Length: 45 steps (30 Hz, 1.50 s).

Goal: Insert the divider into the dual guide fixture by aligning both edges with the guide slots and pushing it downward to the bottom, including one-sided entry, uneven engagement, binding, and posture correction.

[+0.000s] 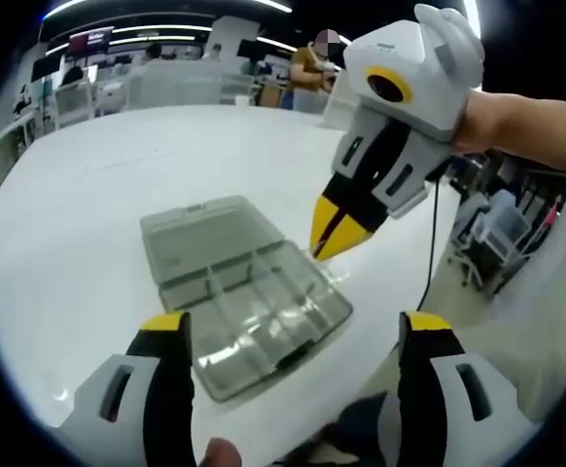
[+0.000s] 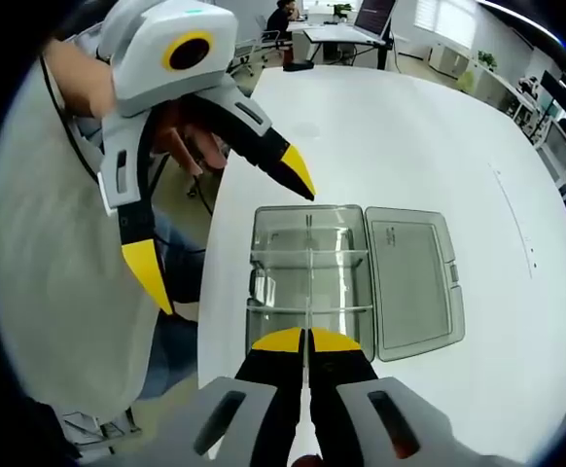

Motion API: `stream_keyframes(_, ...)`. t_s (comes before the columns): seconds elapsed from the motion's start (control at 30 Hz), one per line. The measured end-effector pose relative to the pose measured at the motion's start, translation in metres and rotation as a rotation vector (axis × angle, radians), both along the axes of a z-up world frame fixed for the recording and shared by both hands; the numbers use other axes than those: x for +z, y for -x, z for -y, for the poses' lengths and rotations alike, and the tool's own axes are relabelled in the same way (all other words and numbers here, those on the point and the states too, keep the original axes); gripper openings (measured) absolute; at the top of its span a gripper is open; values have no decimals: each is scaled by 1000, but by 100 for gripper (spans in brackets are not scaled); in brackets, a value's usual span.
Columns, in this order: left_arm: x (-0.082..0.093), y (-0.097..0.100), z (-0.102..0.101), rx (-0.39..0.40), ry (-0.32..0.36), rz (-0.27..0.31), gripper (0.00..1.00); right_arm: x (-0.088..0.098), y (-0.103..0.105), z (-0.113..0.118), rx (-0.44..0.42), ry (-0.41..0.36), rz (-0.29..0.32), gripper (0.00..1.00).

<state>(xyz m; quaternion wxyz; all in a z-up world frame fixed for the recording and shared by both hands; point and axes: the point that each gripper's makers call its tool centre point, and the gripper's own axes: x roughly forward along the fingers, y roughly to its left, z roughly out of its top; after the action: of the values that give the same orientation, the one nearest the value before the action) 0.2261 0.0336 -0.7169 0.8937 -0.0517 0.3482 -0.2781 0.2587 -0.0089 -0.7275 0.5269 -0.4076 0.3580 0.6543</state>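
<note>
A clear smoky plastic organizer box (image 1: 254, 311) lies open on the white table, its lid (image 1: 200, 233) folded flat beside the tray. The tray (image 2: 283, 277) has guide slots and thin cross walls. My right gripper (image 2: 308, 341) is shut on a thin clear divider (image 2: 308, 292), seen edge-on and running along the tray's middle line. In the left gripper view, the right gripper (image 1: 336, 233) points down at the tray's far rim, with a bit of clear plastic (image 1: 330, 265) below its tips. My left gripper (image 1: 295, 326) is open and holds nothing, hovering at the tray's near side (image 2: 223, 222).
The round white table (image 1: 118, 156) drops off close behind the box (image 2: 215, 292). A black cable (image 1: 431, 243) hangs from the right gripper. Desks, chairs and a seated person (image 1: 307, 68) stand far behind. Bare table spreads beyond the lid (image 2: 429, 136).
</note>
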Motion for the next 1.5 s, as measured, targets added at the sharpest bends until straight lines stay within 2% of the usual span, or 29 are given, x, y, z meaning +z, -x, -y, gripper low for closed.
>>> stream_keyframes(0.97, -2, -3, -4, -1, 1, -8, 83, -7, -1, 1, -6, 8, -14, 0)
stream_keyframes(1.5, -3, -4, -4, -4, 3, -11, 83, -11, -1, 1, -38, -8, -29, 0)
